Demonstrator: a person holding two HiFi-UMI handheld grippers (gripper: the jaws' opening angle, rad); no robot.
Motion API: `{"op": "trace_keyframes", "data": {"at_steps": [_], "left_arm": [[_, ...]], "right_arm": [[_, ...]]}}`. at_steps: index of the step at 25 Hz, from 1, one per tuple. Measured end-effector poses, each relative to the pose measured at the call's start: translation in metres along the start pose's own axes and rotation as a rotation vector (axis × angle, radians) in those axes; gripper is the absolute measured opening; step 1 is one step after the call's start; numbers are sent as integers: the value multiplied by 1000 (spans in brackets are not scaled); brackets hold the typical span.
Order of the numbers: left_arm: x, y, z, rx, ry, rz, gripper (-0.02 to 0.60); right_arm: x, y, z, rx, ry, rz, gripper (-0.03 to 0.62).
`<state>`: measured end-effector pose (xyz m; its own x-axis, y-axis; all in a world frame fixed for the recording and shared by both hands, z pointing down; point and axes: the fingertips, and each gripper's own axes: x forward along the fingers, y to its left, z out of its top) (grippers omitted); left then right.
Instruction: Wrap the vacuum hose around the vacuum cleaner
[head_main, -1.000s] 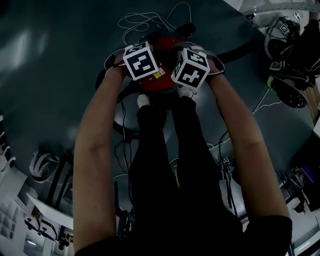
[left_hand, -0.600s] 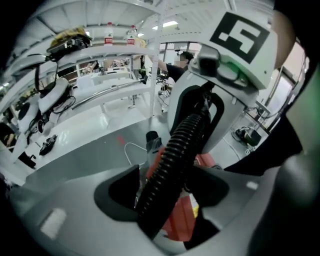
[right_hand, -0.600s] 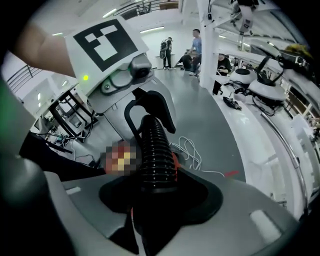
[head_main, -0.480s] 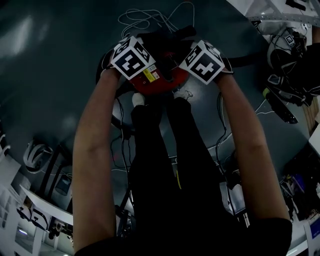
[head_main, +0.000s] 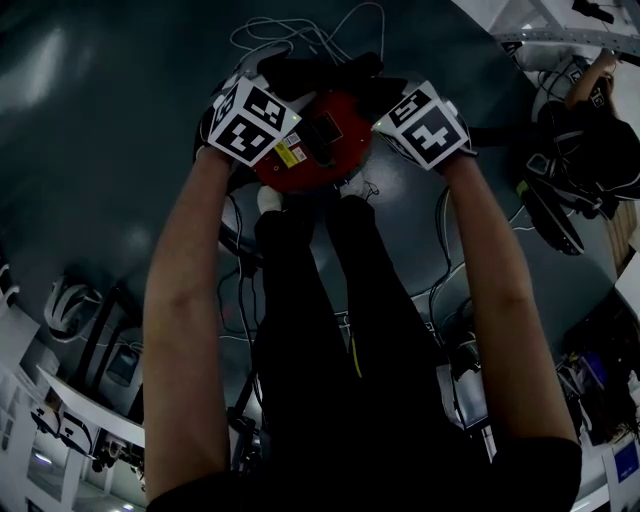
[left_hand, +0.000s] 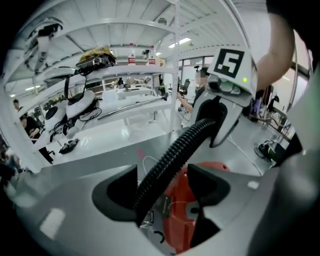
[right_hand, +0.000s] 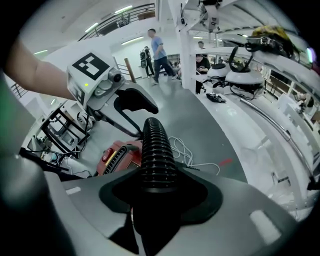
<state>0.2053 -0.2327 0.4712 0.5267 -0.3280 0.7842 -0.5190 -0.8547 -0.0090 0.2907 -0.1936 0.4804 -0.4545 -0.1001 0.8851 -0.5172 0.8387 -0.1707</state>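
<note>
The red vacuum cleaner (head_main: 315, 140) stands on the dark floor just past the person's feet. Its black ribbed hose (left_hand: 175, 155) runs from one gripper to the other above it. My left gripper (left_hand: 162, 192) is open; its jaws have just been opening. The hose lies between them against the left pad (left_hand: 117, 192), with a gap to the other pad. My right gripper (right_hand: 160, 192) is shut on the hose (right_hand: 155, 150), which sticks out beyond the jaws. In the head view the marker cubes (head_main: 250, 120) flank the vacuum.
White cord loops (head_main: 300, 35) lie on the floor beyond the vacuum. The person's legs and white shoes (head_main: 268, 198) stand right behind it. Cables and dark equipment (head_main: 570, 190) crowd the right side. White racks with gear (left_hand: 100, 75) and distant people (right_hand: 159, 50) surround the spot.
The two marker cubes have drawn apart, the left one leftward and the right one rightward. Both have tilted outward, and more of the red vacuum shows between them.
</note>
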Motion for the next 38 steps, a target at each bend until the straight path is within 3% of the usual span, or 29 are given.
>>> {"op": "trace_keyframes", "data": {"at_steps": [7, 13, 17, 22, 31, 38], "left_arm": [[-8, -7, -23, -105, 62, 53, 298], [7, -45, -18, -91, 86, 21, 290], [15, -70, -10, -97, 47, -17, 278], [22, -88, -12, -97, 39, -53, 265], [3, -103, -38, -262, -6, -90, 235], [-2, -138, -31, -286, -33, -129, 247]], "right_arm": [[-12, -23, -27, 81, 5, -7, 220], [-19, -38, -41, 116, 12, -53, 219], [-18, -50, -50, 211, -3, -107, 220], [-17, -51, -64, 257, 6, -142, 219], [-10, -32, -71, 357, 12, -212, 221], [-22, -8, -92, 491, -3, -231, 221]]}}
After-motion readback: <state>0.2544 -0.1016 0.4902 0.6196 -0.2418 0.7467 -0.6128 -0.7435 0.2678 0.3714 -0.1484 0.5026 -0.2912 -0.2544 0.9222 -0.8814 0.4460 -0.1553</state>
